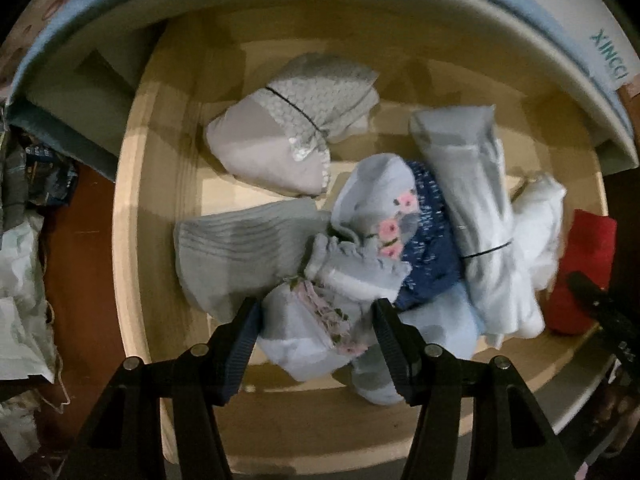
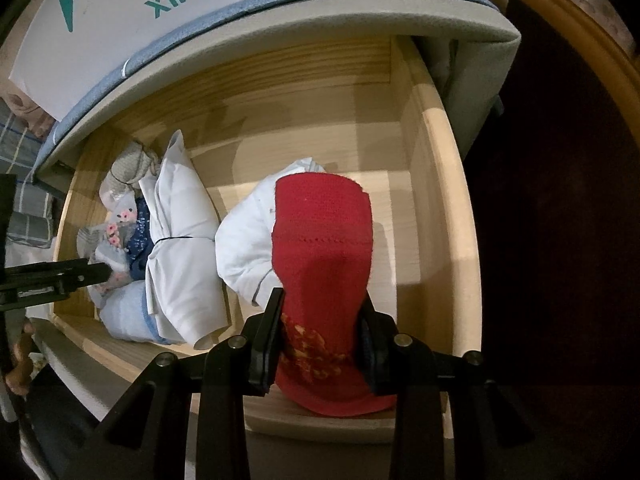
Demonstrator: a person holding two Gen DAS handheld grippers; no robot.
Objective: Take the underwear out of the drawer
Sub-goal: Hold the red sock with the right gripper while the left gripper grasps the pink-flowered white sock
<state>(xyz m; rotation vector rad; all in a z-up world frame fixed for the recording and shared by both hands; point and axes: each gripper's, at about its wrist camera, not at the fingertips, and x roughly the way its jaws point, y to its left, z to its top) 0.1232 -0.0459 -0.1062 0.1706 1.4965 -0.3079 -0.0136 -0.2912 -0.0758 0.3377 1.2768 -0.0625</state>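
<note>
Two grippers work over one pale wooden drawer [image 1: 132, 216], pulled out from under a grey padded bed edge [image 2: 280, 36] on which a white XINCCI shoe box [image 2: 120, 4] lies. Inside the drawer, folded underwear fills the left and middle, while the floor at the right side is bare wood.

Largest of the pieces is a long white folded bundle tied with a thin black band [image 1: 476, 216], lying across the middle beside a crumpled white garment [image 2: 248, 240]. Next come a lilac-grey folded piece with a dotted band [image 1: 280, 136] near the back, a ribbed grey folded piece [image 1: 236, 248] at the left, and a dark blue speckled garment [image 1: 432, 240] tucked under a pale blue garment with small pink flowers [image 1: 380, 216].

A red knitted garment with a yellow pattern [image 2: 324, 248] is clamped between the jaws of the right gripper [image 2: 322, 336], its free end hanging over the crumpled white garment inside the drawer.

Pointing straight down, the left gripper [image 1: 316, 344] has its jaws standing apart on either side of a light blue frilled piece with floral trim [image 1: 312, 320], which lies between them at the drawer's front; the pads are not pressing on it.
</note>
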